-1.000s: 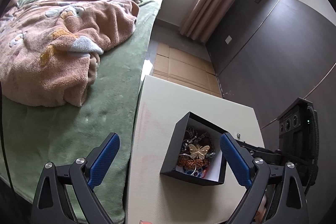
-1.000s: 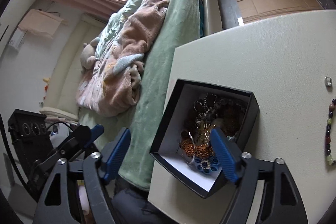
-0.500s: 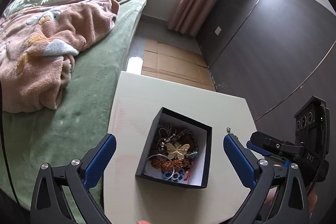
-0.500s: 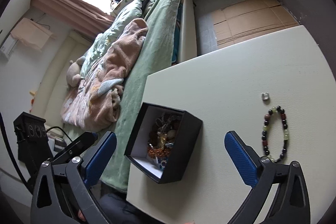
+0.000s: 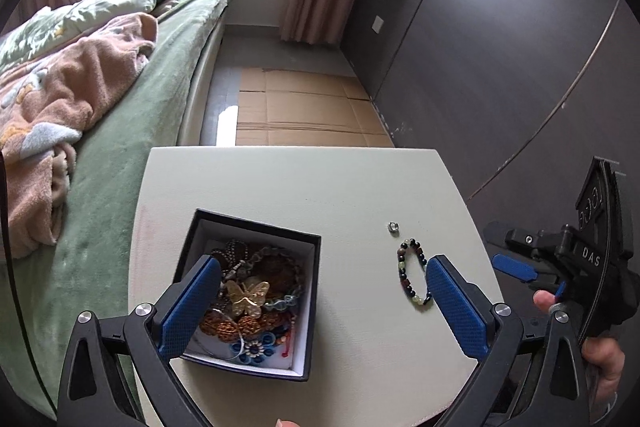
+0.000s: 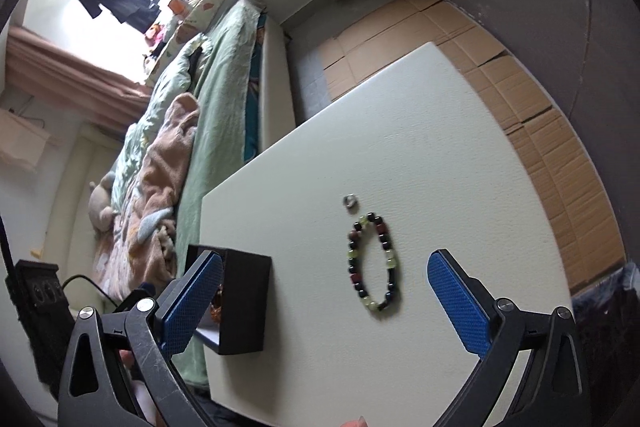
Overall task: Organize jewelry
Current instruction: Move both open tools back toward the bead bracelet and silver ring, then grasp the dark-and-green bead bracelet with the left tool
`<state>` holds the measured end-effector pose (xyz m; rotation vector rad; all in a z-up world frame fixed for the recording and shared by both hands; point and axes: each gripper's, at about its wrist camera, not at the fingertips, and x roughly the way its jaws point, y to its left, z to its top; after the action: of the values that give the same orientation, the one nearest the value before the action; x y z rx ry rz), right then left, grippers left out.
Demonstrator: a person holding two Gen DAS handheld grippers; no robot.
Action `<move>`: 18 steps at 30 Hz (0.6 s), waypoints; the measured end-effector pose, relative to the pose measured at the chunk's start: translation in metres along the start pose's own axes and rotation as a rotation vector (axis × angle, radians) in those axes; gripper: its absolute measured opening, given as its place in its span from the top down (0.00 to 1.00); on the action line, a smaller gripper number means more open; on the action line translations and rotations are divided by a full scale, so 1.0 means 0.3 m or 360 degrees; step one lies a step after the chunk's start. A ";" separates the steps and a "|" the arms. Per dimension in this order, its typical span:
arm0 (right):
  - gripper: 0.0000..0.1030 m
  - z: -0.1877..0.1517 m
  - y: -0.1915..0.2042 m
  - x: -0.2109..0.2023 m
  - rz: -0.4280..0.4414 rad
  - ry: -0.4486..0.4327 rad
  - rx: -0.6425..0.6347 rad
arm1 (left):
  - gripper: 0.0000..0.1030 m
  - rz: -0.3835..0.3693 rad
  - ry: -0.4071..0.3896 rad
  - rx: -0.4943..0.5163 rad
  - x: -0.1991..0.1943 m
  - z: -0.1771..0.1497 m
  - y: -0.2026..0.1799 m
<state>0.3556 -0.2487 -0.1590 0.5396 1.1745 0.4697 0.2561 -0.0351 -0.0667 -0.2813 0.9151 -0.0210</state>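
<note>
A black jewelry box [image 5: 312, 267] with a white lining stands on the pale table [image 5: 304, 187], filled with tangled pieces and a gold butterfly [image 5: 247, 294]. To its right lie a beaded bracelet [image 5: 412, 277] and a small silver ring [image 5: 393, 226]. My left gripper [image 5: 320, 301] is open, its left finger over the box and its right finger beside the bracelet. My right gripper [image 6: 324, 299] is open wide above the bracelet [image 6: 374, 261] and ring [image 6: 350, 201], nothing between its fingers. The box [image 6: 244, 303] shows behind its left finger.
A bed [image 5: 120, 131] with a green cover and a pink blanket [image 5: 60, 99] runs along the table's left side. Flattened cardboard [image 5: 304, 107] covers the floor beyond the table. A dark wall [image 5: 500, 47] stands at the right. A hand [image 5: 600, 359] holds the right gripper.
Both grippers have swung right across the table. The right gripper opened and left the box; the bracelet and ring now lie between its fingers. The left view now takes in the bracelet.
</note>
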 end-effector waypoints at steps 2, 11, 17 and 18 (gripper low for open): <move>0.00 0.013 -0.039 -0.027 -0.0047 -0.0043 0.0040 | 0.06 0.0002 0.0025 0.0043 0.025 0.002 -0.044; 0.00 0.044 -0.114 -0.105 -0.0045 -0.0158 0.0073 | 0.37 0.0005 0.0240 0.0247 0.176 0.010 -0.212; 0.00 0.052 -0.156 -0.132 -0.0168 -0.0225 0.0140 | 0.57 0.0046 0.0385 0.0290 0.293 0.010 -0.259; 0.00 0.054 -0.164 -0.140 -0.0177 -0.0240 0.0148 | 0.57 0.0049 0.0399 0.0297 0.307 0.011 -0.263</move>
<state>0.3608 -0.3151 -0.1540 0.5766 1.0788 0.2755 0.3230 -0.1231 -0.1169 -0.0914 1.1581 -0.1150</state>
